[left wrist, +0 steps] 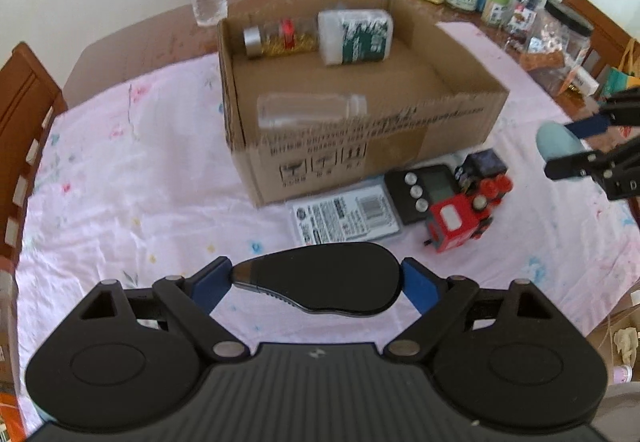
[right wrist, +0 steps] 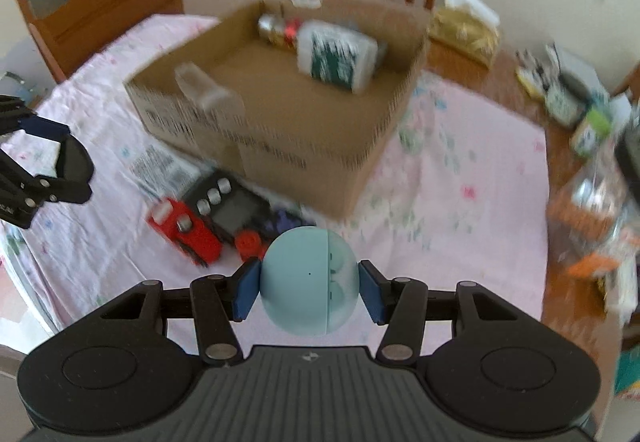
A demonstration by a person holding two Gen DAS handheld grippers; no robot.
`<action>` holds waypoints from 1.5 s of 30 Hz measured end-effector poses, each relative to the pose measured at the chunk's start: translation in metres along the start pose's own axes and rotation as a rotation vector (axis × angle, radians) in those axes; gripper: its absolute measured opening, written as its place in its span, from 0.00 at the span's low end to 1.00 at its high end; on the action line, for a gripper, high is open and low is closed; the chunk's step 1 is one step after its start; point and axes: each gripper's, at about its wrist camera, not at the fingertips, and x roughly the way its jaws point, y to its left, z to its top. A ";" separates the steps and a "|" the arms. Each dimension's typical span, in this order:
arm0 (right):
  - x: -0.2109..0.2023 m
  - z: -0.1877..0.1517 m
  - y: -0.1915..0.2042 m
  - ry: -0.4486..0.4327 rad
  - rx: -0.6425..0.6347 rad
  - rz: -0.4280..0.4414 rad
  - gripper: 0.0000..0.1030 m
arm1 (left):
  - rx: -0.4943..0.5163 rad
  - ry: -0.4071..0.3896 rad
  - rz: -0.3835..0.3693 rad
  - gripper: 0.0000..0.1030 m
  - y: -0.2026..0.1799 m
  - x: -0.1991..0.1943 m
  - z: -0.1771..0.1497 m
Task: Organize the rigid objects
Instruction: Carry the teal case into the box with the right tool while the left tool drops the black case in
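**Both grippers loaded, box ahead**

The left gripper (left wrist: 317, 284) has its jaws clamped on a flat black oval case (left wrist: 320, 278), which lies crosswise between the blue pads and juts out past them on the near side. The right gripper (right wrist: 308, 288) is closed on a pale blue egg-shaped case (right wrist: 308, 280), a pad pressed against each flank and its seam running upright, just right of centre.

The step in hand looks like carrying both pieces to the open cardboard box (left wrist: 460, 109), which already holds a clear plastic bottle (left wrist: 312, 109) by the near wall, a white bottle with a green label (left wrist: 356, 37) and a small silver-capped jar (left wrist: 276, 37) at the far wall. To do it well, lift each load over the near wall before opening the jaws, and aim for the bare floor in the box's middle and right side, so nothing lands on the clear bottle. It seems wise to release one hand at a time. The rounded egg could roll once freed, so set it low.

A red toy train (left wrist: 464, 209), a black digital timer (left wrist: 428, 189) and a labelled flat pack (left wrist: 344, 217) lie on the pink floral cloth (left wrist: 140, 169) just in front of the box.
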 end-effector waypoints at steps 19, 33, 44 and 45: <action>0.043 0.104 0.015 -0.092 -0.091 0.027 0.56 | -0.006 -0.100 0.015 0.87 0.014 -0.027 0.023; 0.026 0.084 0.011 -0.118 0.058 -0.016 1.00 | -0.011 -0.127 0.022 0.87 0.026 -0.022 0.054; 0.009 0.039 0.008 -0.103 0.208 -0.143 1.00 | 0.012 -0.166 0.008 0.87 0.024 0.006 0.121; 0.007 0.035 0.008 -0.101 0.219 -0.145 1.00 | 0.019 -0.167 0.010 0.87 0.023 0.010 0.127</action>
